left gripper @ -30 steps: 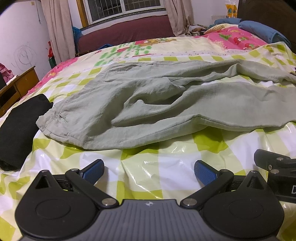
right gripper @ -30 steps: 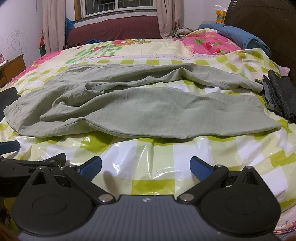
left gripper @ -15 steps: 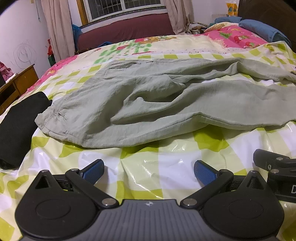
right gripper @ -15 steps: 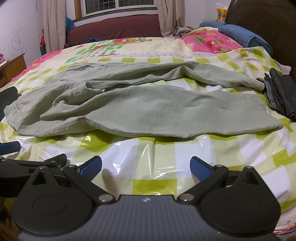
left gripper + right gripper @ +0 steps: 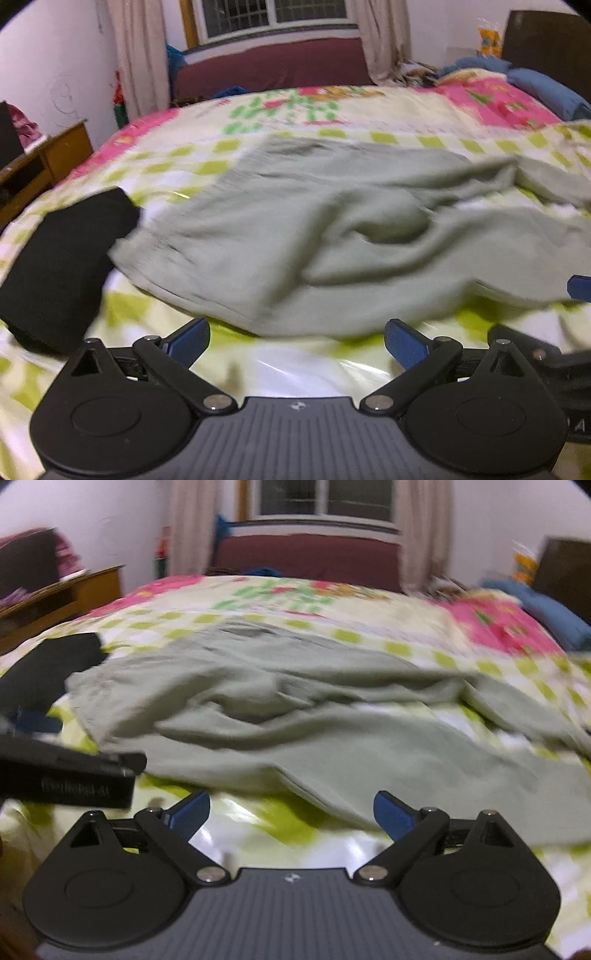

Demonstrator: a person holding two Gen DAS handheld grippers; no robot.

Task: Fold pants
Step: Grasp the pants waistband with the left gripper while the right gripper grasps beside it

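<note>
The grey-green pants [image 5: 332, 236] lie spread across the middle of the bed, on a glossy green-and-white checked cover [image 5: 306, 365], with the gathered waistband toward the bed's left edge and the two legs running off toward the right edge, the farther leg rumpled and partly parted from the nearer one. The cloth looks thin, soft and light, full of loose creases, so it should drape and sag when lifted and may slide easily over the shiny cover; it will likely need to be pinched at an edge, not scooped. Sensible holds seem to be the waistband corner nearest the front edge for the left side and the near hem or seam of the front leg for the right. The left gripper [image 5: 297, 338] hovers over the cover just short of the pants' near edge, its blue-padded fingers [image 5: 188, 338] spread wide and empty. The right gripper [image 5: 291, 812] sits likewise at the near seam, fingers wide apart with nothing between them. A folded black garment [image 5: 62, 258] lies at the left edge, touching the waistband. Both views are blurred.
</note>
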